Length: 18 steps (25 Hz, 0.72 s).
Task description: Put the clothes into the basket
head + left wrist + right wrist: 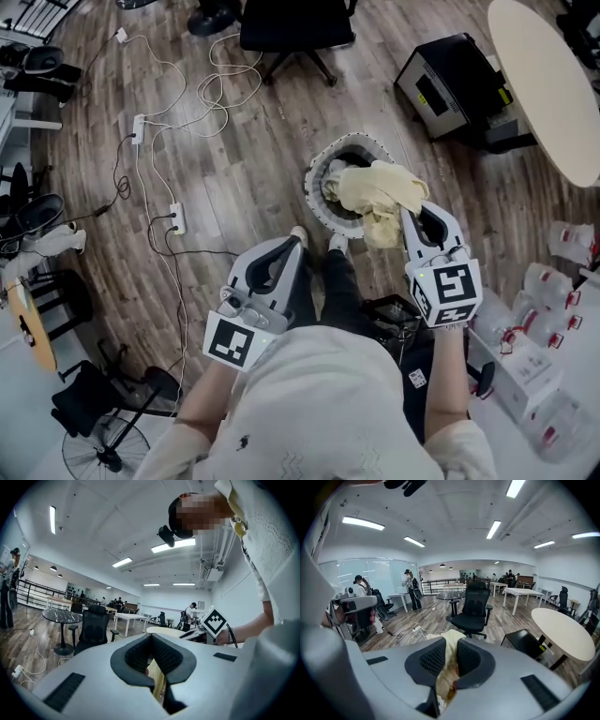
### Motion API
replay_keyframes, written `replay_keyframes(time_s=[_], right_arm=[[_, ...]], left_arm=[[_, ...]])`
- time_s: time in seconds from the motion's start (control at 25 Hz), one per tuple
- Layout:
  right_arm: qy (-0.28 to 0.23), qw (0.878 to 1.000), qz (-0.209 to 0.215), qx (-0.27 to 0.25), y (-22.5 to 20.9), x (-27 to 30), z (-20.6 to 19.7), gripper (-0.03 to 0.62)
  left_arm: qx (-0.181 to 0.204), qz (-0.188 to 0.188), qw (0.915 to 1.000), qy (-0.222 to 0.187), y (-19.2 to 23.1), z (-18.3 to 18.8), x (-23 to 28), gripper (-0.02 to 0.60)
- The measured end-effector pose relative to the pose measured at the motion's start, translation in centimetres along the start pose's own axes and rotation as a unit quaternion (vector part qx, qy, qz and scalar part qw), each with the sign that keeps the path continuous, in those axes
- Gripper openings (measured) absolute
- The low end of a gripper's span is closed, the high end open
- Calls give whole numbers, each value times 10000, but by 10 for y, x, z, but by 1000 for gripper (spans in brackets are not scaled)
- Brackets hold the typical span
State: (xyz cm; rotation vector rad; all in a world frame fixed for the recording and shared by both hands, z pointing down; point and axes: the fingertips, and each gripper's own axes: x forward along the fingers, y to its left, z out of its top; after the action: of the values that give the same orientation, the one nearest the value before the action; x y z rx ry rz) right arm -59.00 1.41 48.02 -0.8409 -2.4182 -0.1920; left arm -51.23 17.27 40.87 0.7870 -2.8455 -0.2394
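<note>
Cloth (375,190), pale yellow, hangs pinched between the nearly closed jaws of my right gripper (410,212) just above the basket (315,195); released here, its overhanging fold could snag the near rim

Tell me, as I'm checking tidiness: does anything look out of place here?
The pale yellow cloth, clamped in the right gripper, is bunched on top of the basket and spills over its rim instead of lying inside. Loose cables and power strips sprawl across the floor.
</note>
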Motion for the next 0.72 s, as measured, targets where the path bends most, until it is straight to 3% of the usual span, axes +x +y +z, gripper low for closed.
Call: replay_keyframes(time_s=[0.72], right_arm=[[1022,9945,-28,233,3,85,-84,43]], left_arm=[[-159,-66,9996,229,47,-43,21,20]])
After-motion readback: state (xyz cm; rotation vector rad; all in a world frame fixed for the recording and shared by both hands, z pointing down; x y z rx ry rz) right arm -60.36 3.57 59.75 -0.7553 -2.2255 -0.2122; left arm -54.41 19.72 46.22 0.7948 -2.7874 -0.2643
